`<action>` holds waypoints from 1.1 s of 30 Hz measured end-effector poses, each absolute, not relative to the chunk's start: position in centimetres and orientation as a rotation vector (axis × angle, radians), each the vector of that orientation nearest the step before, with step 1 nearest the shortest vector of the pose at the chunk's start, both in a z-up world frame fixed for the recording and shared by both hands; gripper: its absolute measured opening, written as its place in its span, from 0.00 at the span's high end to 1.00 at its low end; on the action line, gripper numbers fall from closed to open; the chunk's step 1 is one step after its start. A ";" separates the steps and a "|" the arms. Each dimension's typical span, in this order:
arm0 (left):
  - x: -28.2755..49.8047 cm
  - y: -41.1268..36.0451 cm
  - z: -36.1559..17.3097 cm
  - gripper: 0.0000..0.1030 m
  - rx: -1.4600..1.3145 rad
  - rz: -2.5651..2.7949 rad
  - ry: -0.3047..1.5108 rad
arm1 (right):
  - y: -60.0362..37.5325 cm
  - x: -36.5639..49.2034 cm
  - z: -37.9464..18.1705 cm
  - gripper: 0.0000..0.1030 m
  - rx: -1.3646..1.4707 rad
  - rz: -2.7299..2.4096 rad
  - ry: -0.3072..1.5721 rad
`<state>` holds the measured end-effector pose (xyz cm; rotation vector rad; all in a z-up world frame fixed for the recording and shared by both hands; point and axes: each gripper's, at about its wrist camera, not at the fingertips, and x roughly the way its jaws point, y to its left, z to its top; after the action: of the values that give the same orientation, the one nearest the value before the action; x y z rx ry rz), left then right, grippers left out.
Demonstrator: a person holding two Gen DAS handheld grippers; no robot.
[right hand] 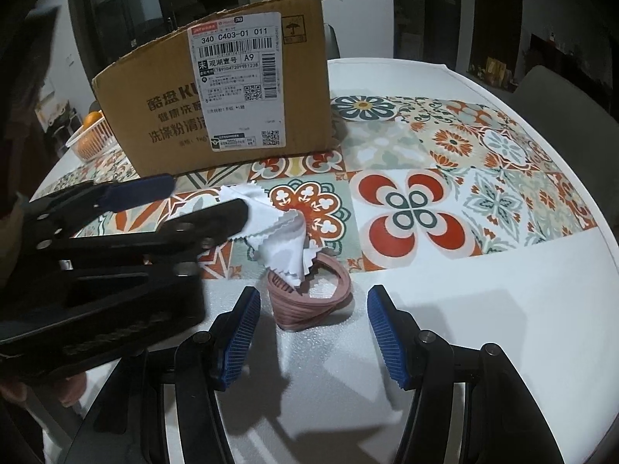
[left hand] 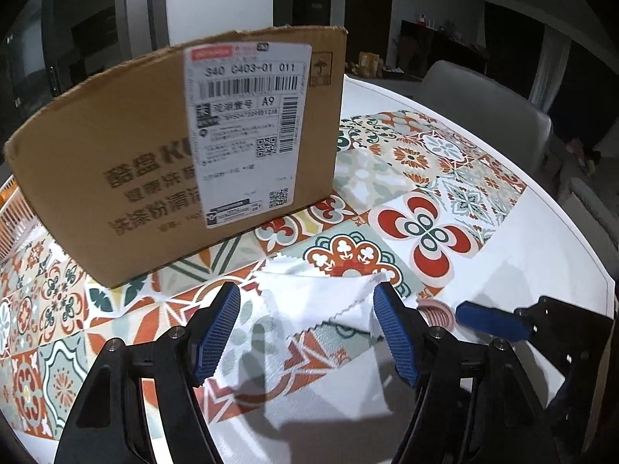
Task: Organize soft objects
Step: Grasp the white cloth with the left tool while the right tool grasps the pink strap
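L wrist view: left gripper (left hand: 305, 301) w/ jaws wide, white cloth (left hand: 321, 301) lying between them, pads not pressing it. Its crumpled zigzag edges sit just ahead of the tips. Right gripper (left hand: 487, 319) shows at the right edge, only one blue finger and black frame visible, rest cut off. Pink ring-shaped soft item (left hand: 435, 309) barely peeks out beside the right jaw.

R wrist view: right gripper (right hand: 311, 328) jaws wide, nothing clamped; the pink item (right hand: 309, 297) sits between and just ahead of the tips, fully seen here. Cloth (right hand: 278, 236) drapes onto its far rim. Left gripper (right hand: 154, 208) comes in from the left and covers part of the cloth.

Cardboard box (left hand: 174, 147) w/ shipping label stands beyond both jaws on patterned mat (right hand: 445, 201), round white table (right hand: 483, 309). White basket w/ oranges (right hand: 91, 135) left of the box, clear only in R view; box contents hidden. Background dark, hard to read.
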<state>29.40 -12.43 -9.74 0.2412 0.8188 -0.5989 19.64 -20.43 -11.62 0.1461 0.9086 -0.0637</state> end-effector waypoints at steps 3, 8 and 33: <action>29.8 -13.2 -10.3 0.30 0.242 -0.613 0.840 | -20.5 19.8 -11.9 0.43 0.149 -0.062 0.907; 30.7 -14.1 -11.3 0.30 0.248 -0.619 0.874 | -20.8 20.3 -12.1 0.43 0.152 -0.067 0.904; 29.5 -13.2 -11.3 0.90 0.226 -0.580 0.854 | -22.1 20.3 -12.1 0.88 0.188 -0.062 0.861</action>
<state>29.54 -13.16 -11.33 0.2258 0.8543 -0.5801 20.26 -22.06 -12.08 0.1883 0.8615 -0.0622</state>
